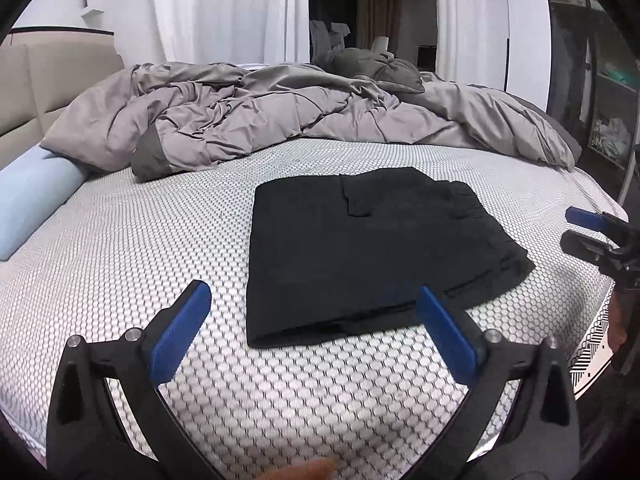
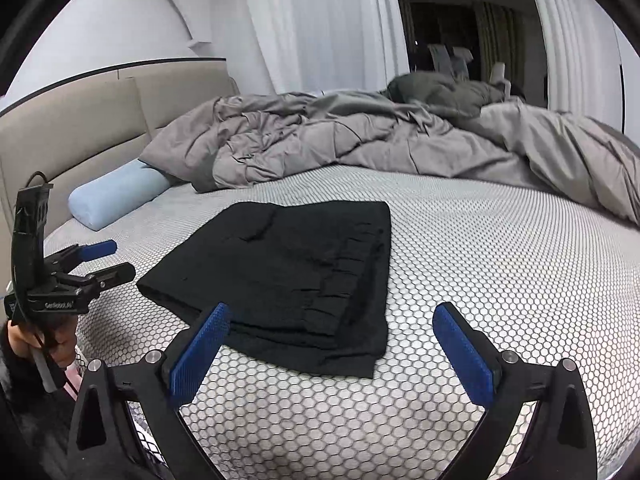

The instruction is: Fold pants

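Left wrist fisheye puts you over the bed (image 1: 120, 248), its honeycomb-patterned mattress cover filling most of the frame. Across the far side, from 10 to 2 o'clock, lies the crumpled grey duvet (image 1: 256, 116), with a padded beige headboard (image 1: 48, 80) at 10 o'clock and white curtains (image 1: 208, 8) at 12 o'clock. A darker grey pillow (image 1: 372, 68) sits on top of the duvet near 1 o'clock.

Your black pants (image 1: 360, 248) lie folded into a flat, roughly square stack on the mattress, just right of centre, with a pocket flap showing on top. In the right wrist view the same pants (image 2: 288, 272) sit just left of centre, layered edges stepped along the near right side.

A light blue bolster pillow (image 1: 32, 208) rests at 9 o'clock against the headboard, its far end tucked under the duvet.

Your left gripper (image 1: 312, 312) hovers at the near edge of the pants with its blue-padded fingers (image 1: 180, 336) spread wide and nothing between them. From the right wrist view you see it at 8 o'clock (image 2: 112, 260), beside the left edge of the pants, and your hand (image 2: 48, 344) grips its handle.

Your right gripper (image 2: 336, 328) is likewise wide and empty, above the near corner of the pants; in the left view it shows at 3 o'clock (image 1: 568, 228).
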